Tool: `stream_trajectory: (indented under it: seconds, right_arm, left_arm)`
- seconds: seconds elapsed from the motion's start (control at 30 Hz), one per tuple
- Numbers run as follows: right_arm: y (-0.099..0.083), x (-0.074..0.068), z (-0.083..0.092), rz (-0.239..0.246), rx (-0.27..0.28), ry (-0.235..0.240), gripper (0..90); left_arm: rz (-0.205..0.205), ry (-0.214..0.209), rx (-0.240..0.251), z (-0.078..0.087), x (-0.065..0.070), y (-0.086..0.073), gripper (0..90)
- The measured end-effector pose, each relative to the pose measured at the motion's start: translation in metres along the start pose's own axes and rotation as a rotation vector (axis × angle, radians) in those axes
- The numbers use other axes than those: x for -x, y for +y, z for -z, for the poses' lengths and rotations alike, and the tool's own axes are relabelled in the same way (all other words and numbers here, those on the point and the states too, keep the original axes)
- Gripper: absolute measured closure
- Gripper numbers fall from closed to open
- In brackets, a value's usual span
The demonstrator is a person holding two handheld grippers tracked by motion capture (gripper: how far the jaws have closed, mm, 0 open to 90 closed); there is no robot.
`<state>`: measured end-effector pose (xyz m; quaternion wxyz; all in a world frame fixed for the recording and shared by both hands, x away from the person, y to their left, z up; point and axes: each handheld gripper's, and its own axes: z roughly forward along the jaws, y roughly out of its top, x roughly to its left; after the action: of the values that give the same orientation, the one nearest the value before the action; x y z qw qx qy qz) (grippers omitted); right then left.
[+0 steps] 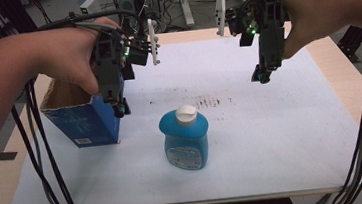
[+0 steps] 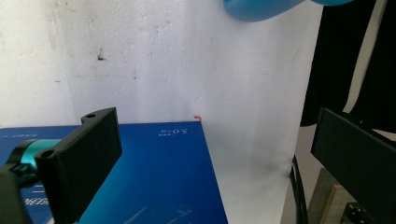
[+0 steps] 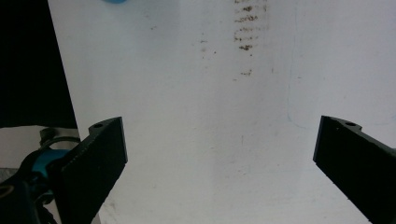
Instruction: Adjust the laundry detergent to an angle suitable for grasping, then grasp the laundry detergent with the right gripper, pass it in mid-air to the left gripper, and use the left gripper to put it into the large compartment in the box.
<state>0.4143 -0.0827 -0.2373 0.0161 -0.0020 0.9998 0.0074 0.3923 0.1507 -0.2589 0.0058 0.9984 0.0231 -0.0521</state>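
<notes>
My left gripper (image 1: 119, 105) hangs over the right edge of the blue carton (image 1: 88, 123), which stands open-topped at the left of the white sheet (image 1: 283, 137); my jaws are spread wide, one above the carton's blue face (image 2: 154, 177), gripping nothing. My right gripper (image 1: 263, 75) hovers above bare sheet at the right, jaws likewise released. The blue bottle (image 1: 186, 140), white-capped, stands at centre, apart from both grippers, just right of the carton.

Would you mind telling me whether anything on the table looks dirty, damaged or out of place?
Yes: the white sheet carries dark brownish smudges just behind the blue bottle. The bottle itself lies flat rather than upright.
</notes>
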Motion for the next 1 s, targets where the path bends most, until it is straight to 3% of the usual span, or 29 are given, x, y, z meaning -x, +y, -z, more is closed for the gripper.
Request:
stream_trajectory:
  seconds: [0.63, 1.0]
  right_arm:
    - [-0.010, -0.006, 0.004, 0.008, 0.021, -0.018, 1.8]
    - [-0.024, -0.022, -0.009, -0.030, 0.032, -0.006, 1.8]
  left_arm:
    - [0.013, 0.026, 0.035, 0.020, 0.007, 0.008, 1.7]
    - [-0.005, 0.024, 0.040, 0.021, 0.007, 0.008, 1.7]
